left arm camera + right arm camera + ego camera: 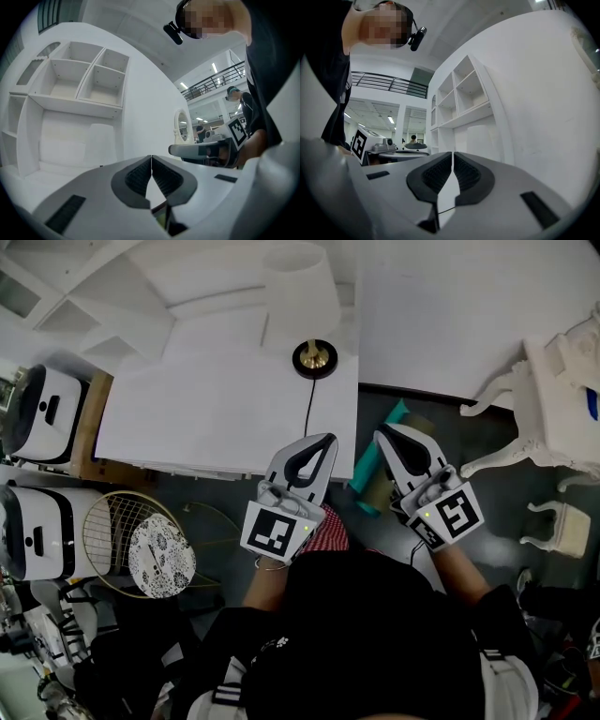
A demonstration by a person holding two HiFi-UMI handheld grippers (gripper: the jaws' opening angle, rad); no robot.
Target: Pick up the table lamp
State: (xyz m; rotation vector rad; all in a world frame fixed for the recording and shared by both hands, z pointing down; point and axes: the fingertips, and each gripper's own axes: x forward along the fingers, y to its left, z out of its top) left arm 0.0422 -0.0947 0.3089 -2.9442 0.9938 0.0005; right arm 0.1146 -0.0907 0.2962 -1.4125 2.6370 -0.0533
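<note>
The table lamp stands at the back of the white table (216, 409): a white shade (300, 287) over a round black base with a gold stem (314, 358), its black cord (307, 411) running toward the front edge. My left gripper (328, 439) is shut and empty at the table's front right corner, short of the base. My right gripper (382, 435) is shut and empty, just off the table's right side. The shade shows pale ahead in the left gripper view (96, 140) and the right gripper view (480, 138). Both grippers' jaws (151, 157) (453, 153) meet with nothing between them.
A white shelf unit (79, 79) rises behind the table. An ornate white piece of furniture (553, 390) stands to the right. A teal object (375, 465) lies on the dark floor between the grippers. At left are a wire basket with a patterned plate (159, 554) and white appliances (42, 413).
</note>
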